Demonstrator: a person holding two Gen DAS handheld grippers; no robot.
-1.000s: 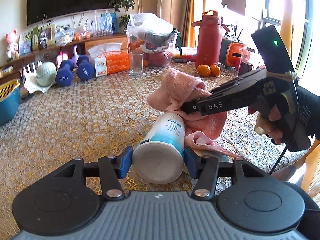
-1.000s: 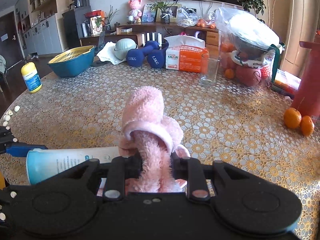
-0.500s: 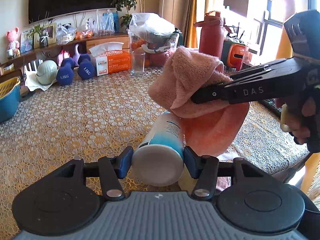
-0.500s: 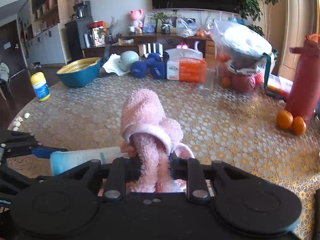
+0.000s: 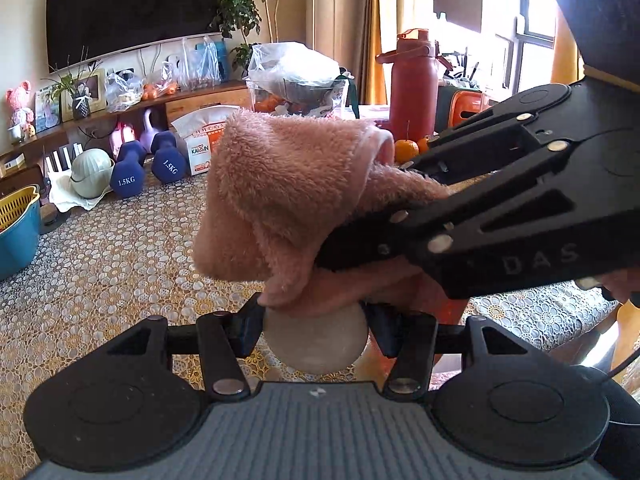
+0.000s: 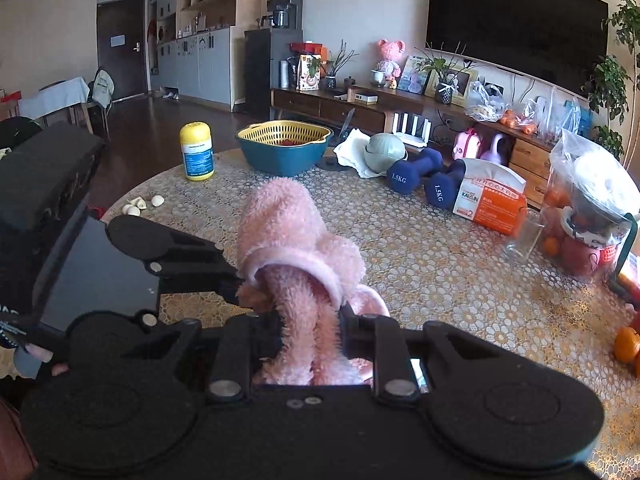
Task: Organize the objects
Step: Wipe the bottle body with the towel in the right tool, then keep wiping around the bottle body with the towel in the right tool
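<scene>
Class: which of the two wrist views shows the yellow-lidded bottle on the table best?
The right wrist view. There the yellow-lidded bottle stands upright and unblocked near the table's far edge, left of the blue basin. The left wrist view does not show it at all; the pink towel fills its centre.

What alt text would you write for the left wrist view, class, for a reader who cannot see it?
The left gripper clamps the round end of a white bottle, while the right gripper holds a fluffy pink towel draped over it. Behind, on a patterned tablecloth, stand blue dumbbells, a tissue box and a red flask.
</scene>
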